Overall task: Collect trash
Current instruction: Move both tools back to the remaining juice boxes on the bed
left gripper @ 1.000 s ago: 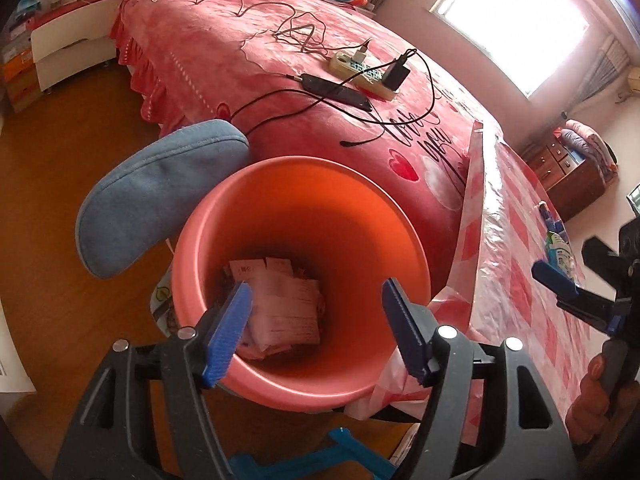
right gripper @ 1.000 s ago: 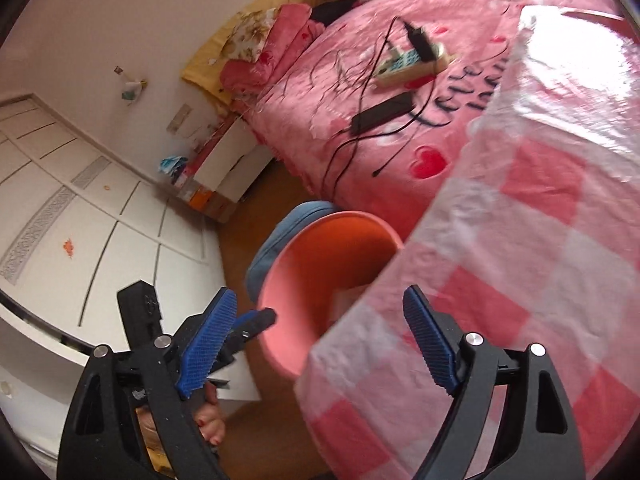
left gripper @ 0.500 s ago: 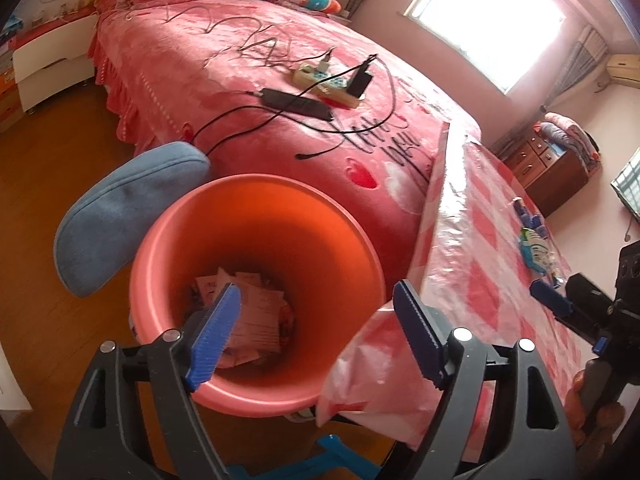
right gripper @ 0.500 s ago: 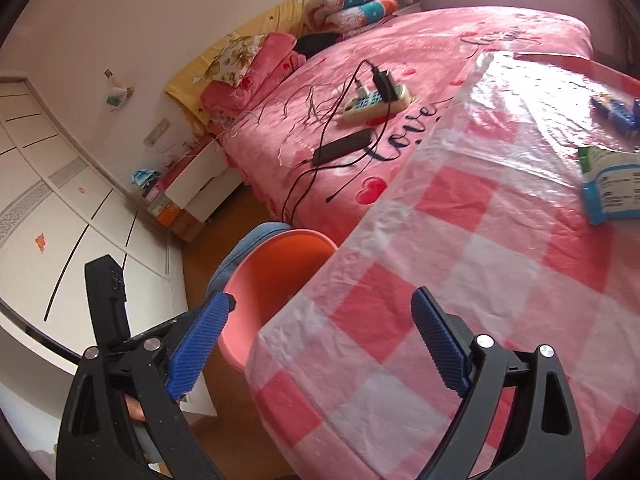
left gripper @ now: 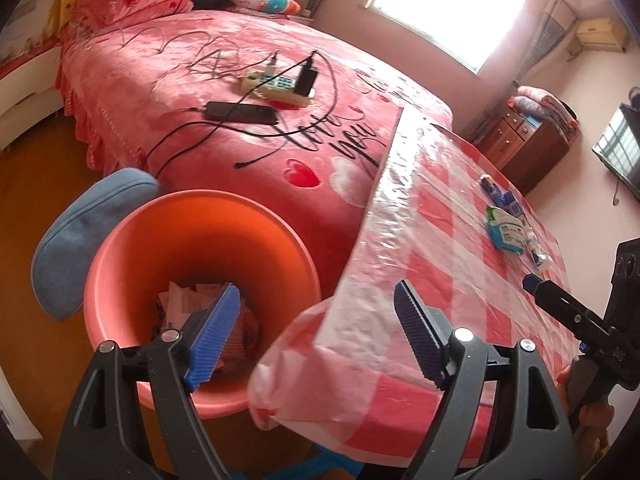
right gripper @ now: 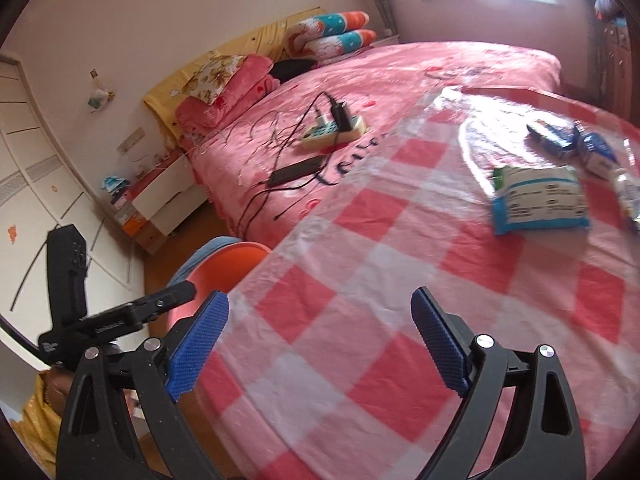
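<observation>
Pink-checked plastic-covered desk (right gripper: 400,264) carries blue-white wrappers (right gripper: 540,200); left hand-held gripper (left gripper: 316,332) and right hand-held gripper (right gripper: 320,344) both gape wide, empty.

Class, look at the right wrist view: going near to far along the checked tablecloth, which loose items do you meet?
Right gripper → white and blue packet → small blue and white boxes at the far edge.

We cannot read the papers in the round orange plastic bin (left gripper: 200,248), half hidden by the checked pink tablecloth (right gripper: 360,280), and the small blue packets (right gripper: 560,140) stay blurred.
</observation>
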Action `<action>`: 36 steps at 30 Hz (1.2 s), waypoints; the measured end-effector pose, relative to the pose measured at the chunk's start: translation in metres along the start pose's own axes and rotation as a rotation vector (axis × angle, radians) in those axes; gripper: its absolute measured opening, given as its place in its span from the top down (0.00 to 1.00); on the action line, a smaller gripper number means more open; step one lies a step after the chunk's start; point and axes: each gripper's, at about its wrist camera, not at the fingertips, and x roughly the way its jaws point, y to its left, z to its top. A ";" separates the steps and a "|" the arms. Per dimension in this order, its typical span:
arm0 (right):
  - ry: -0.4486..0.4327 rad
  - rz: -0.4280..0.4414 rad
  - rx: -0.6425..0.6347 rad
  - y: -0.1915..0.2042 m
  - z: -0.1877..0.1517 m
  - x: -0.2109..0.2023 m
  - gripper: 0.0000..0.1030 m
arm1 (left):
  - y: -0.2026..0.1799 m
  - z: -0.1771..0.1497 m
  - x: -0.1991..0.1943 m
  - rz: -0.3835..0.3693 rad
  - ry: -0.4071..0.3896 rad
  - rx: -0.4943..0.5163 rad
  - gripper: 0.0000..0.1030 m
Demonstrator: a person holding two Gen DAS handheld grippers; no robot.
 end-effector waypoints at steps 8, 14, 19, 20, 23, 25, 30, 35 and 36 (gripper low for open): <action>-0.074 -0.058 0.038 -0.036 0.002 -0.026 0.11 | -0.027 -0.003 0.003 -0.009 0.019 0.050 0.22; -0.108 -0.084 0.091 -0.066 0.002 -0.043 0.11 | -0.052 -0.006 0.006 -0.010 0.037 0.095 0.22; -0.134 -0.105 0.128 -0.090 0.002 -0.058 0.11 | -0.075 -0.007 0.011 -0.012 0.051 0.140 0.22; -0.139 -0.108 0.134 -0.094 0.002 -0.061 0.11 | -0.081 -0.007 0.011 -0.013 0.052 0.150 0.22; -0.158 -0.120 0.148 -0.104 0.002 -0.070 0.11 | -0.096 -0.008 0.014 -0.017 0.057 0.177 0.22; -0.173 -0.126 0.161 -0.113 0.002 -0.076 0.09 | -0.108 -0.007 0.016 -0.021 0.060 0.199 0.22; -0.202 -0.134 0.219 -0.140 0.000 -0.092 0.09 | -0.140 -0.002 0.019 -0.038 0.055 0.250 0.22; -0.235 -0.149 0.299 -0.174 -0.003 -0.108 0.09 | -0.184 0.014 0.024 -0.081 0.028 0.306 0.21; -0.241 -0.155 0.309 -0.180 -0.003 -0.111 0.09 | -0.191 0.017 0.026 -0.089 0.025 0.316 0.21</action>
